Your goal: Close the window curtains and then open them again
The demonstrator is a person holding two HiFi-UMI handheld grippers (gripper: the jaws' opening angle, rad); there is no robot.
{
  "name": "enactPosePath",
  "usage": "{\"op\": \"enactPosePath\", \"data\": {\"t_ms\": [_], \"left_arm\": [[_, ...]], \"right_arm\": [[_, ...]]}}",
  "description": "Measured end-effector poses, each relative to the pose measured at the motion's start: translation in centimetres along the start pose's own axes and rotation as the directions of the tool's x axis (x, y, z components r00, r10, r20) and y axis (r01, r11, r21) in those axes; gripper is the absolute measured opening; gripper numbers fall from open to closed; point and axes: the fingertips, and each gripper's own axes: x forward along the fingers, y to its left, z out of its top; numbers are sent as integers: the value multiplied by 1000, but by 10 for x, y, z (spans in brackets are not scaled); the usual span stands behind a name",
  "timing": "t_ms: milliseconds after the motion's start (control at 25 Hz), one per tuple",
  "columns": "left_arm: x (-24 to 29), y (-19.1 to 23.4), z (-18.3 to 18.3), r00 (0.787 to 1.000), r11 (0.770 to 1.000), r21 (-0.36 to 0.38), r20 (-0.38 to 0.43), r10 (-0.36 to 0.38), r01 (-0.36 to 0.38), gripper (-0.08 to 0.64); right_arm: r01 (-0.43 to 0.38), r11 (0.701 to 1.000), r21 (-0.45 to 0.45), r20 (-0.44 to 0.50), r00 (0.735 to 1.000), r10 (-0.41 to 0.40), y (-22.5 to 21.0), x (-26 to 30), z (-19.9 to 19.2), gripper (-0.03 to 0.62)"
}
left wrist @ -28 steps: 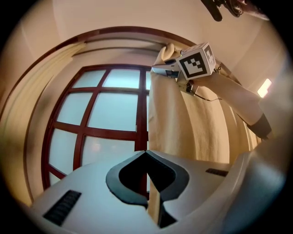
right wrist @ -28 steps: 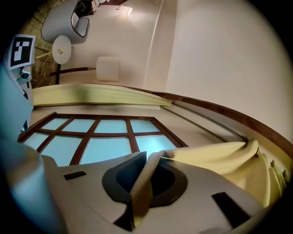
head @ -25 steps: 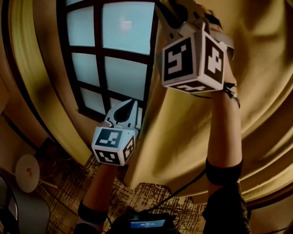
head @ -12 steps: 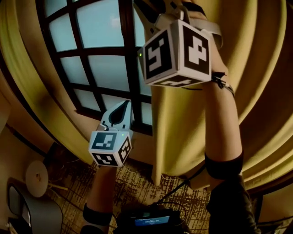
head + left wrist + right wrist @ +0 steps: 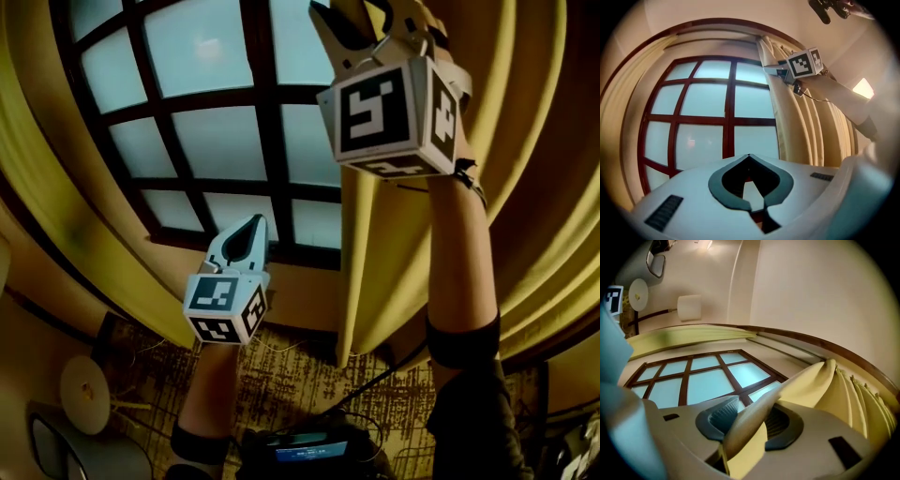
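Upper right, the raised right gripper [image 5: 757, 413] tilts up, its jaws just spreading around a curtain [image 5: 825, 385] fold; lower left, the left gripper [image 5: 253, 225] points level, jaws pressed together.

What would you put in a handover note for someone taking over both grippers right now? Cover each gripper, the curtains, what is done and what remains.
Left gripper: shut, empty, held low in front of the window.
Right gripper: raised at the right curtain. Its jaws have just been opening; a fold of the curtain's edge lies between them, not pinched.
Curtains: the left curtain and the right curtain are gathered at the sides, with most of the window uncovered.
Done: the curtains stand open. The pictures do not show whether they were closed first.
Left: draw the right gripper off the fold, probably nothing more.
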Motion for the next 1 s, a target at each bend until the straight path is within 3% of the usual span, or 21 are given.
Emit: {"op": "enactPosePath", "data": {"t_ms": [80,240,400,520,720,840,1000], "left_arm": [[-9,10,-4,1000,1000,3,-13,-24,24,0],[-28,24,-23,995,996,-1,-34,-91,91,0],[-53,39,-48,988,990,3,-61,-139,140,0],[-74,58,-67,984,988,6,-84,-156,157,0],[-117,94,-109,976,984,16,-132,-174,178,0],[-142,117,-131,969,982,12,-161,-185,190,0],[-169,146,-150,961,980,12,-201,-191,197,0]], "right_arm": [[21,999,26,-39,999,-20,5,-5,-4,267],[111,980,167,-185,980,-79,27,-43,-35,279],[143,959,246,-347,937,-50,88,-97,-70,278],[162,924,346,-458,889,16,144,-145,-93,278],[212,836,507,-556,821,129,244,-223,-96,238],[239,785,572,-627,744,231,298,-267,-81,218],[281,761,584,-703,645,301,349,-317,-59,131]]}}
